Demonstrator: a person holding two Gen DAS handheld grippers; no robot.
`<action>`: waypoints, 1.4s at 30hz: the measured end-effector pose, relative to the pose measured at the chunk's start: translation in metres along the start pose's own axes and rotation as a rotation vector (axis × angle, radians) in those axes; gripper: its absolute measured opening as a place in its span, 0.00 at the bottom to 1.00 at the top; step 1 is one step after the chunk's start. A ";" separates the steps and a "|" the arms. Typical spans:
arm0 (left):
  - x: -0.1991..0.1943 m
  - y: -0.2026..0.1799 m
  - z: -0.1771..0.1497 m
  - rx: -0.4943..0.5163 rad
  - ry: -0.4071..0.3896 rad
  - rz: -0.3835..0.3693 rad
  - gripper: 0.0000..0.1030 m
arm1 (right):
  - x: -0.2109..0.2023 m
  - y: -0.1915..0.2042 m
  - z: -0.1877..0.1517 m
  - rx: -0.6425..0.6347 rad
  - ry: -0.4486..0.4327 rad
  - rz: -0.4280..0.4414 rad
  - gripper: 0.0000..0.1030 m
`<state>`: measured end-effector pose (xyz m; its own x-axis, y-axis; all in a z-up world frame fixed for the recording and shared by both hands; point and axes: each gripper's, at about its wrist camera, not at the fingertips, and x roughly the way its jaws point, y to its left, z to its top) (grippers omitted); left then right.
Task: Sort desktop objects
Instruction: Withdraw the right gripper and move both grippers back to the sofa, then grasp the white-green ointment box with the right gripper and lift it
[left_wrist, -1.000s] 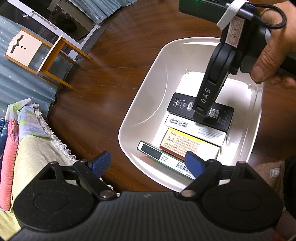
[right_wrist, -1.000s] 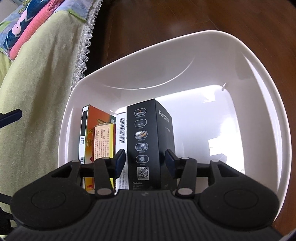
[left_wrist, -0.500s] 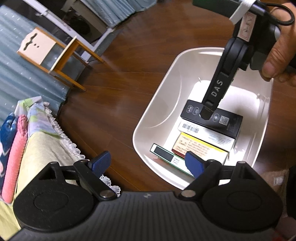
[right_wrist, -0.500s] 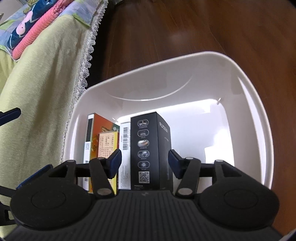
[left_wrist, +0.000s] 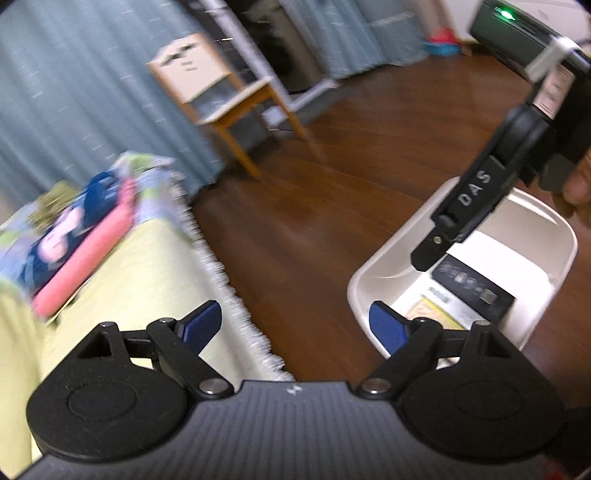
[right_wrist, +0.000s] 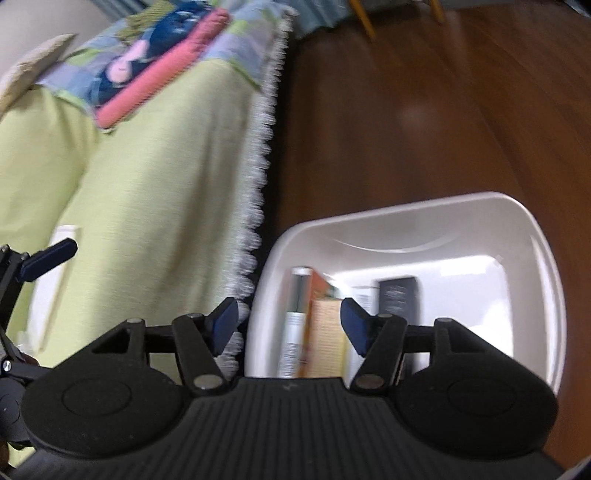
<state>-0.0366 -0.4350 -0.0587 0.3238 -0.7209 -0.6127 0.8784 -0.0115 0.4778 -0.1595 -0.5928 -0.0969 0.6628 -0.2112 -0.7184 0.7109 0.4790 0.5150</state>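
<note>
Bottom of the left wrist view: the left gripper (left_wrist: 295, 325) has its blue pads spread wide with nothing between them, just fringe and floor behind. Just past its right pad sits the white plastic bin (left_wrist: 373, 273) at lower right, on the dark wood floor (left_wrist: 295, 221). Inside it you can make out the black box (left_wrist: 476, 291) lying flat beside a yellow-orange box (left_wrist: 432, 314). Above the bin hangs the right gripper (left_wrist: 424, 258), a fingertip of the person's hand at the frame's right edge.

The right wrist view shows what that one can't: the right gripper's (right_wrist: 288, 323) jaws are opening and empty, well above the boxes. It also shows a white-and-grey box (right_wrist: 295, 325) at the bin's left wall. Only the left view catches the small wooden chair (left_wrist: 225, 96) and blue curtain (left_wrist: 74, 92), top left. Both show the yellow-green fringed cloth (right_wrist: 147, 184).
</note>
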 end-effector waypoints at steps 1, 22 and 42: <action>-0.011 0.011 -0.005 -0.032 0.004 0.022 0.86 | -0.002 0.011 0.001 -0.015 -0.003 0.021 0.56; -0.225 0.134 -0.227 -0.616 0.191 0.390 0.97 | -0.001 0.322 -0.085 -0.499 0.175 0.462 0.56; -0.169 0.147 -0.263 -0.658 0.183 0.237 0.99 | 0.099 0.408 -0.136 -0.561 0.381 0.449 0.47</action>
<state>0.1301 -0.1323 -0.0508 0.5353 -0.5236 -0.6628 0.7880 0.5921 0.1687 0.1643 -0.3025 -0.0218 0.6592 0.3587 -0.6610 0.1054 0.8262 0.5534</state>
